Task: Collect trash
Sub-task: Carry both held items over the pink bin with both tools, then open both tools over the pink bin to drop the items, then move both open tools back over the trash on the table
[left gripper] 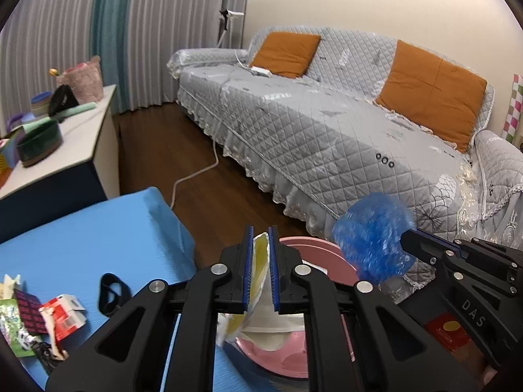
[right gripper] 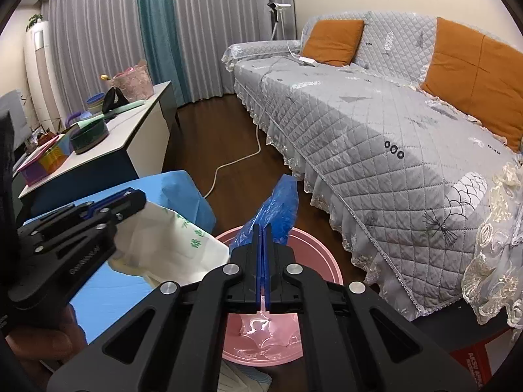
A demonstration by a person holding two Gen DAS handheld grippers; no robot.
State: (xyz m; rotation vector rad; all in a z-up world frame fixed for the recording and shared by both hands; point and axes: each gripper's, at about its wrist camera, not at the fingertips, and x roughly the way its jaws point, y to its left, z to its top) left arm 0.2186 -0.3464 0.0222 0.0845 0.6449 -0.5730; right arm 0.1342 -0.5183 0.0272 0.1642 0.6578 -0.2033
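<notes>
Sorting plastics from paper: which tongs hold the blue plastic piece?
The right tongs, shut on the blue plastic wrapper; the left tongs pinch a white-and-yellow paper bag.

Between the pads of our left gripper point(left gripper: 261, 271) we pinch a white and yellow wrapper point(left gripper: 260, 261), which hangs down over the pink bin point(left gripper: 327, 254) just ahead and below. To the right, our right gripper point(left gripper: 407, 240) reaches in, clamped on a crumpled blue plastic bag point(left gripper: 372, 238) above the bin's far rim. To the left lies the blue table point(left gripper: 98, 228), with scattered wrappers point(left gripper: 49, 317) near its edge. Beyond us stands the grey quilted sofa point(left gripper: 327, 124).
</notes>
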